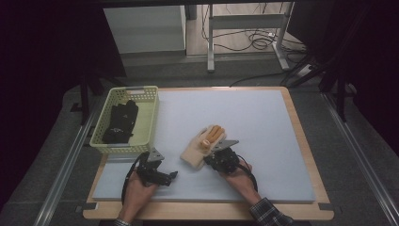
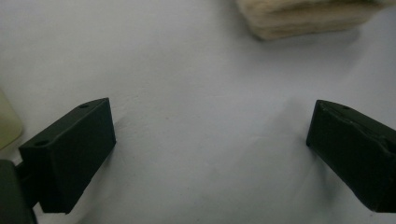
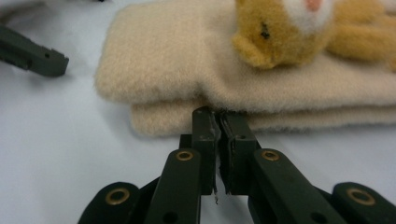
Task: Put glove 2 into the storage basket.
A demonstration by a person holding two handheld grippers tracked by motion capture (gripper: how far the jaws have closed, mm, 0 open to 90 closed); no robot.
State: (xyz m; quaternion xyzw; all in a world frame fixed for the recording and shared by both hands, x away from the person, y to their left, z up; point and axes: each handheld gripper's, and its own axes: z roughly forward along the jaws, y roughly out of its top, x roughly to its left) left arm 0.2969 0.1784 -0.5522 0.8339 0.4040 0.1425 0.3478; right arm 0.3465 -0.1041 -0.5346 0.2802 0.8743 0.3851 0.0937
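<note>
A pair of cream mittens (image 1: pixel 197 149) lies stacked on the pale mat, with an orange plush animal (image 3: pixel 280 32) sewn on the top one. My right gripper (image 3: pixel 218 114) is shut, its tips pressed against the edge of the lower mitten (image 3: pixel 159 122); I cannot tell whether fabric sits between the jaws. In the high view the right gripper (image 1: pixel 212 156) sits at the mittens' near edge. My left gripper (image 2: pixel 210 140) is open and low over bare mat, nothing between its jaws, and the mittens (image 2: pixel 308 18) lie ahead of it. The high view puts the left gripper (image 1: pixel 171 175) left of the mittens.
A pale green basket (image 1: pixel 151 117) stands at the mat's left edge and holds black gloves (image 1: pixel 121 122). Its corner (image 2: pixel 7 123) shows beside my left jaw. The mat (image 1: pixel 244 117) rests on a wooden board. Table legs and cables lie on the floor beyond.
</note>
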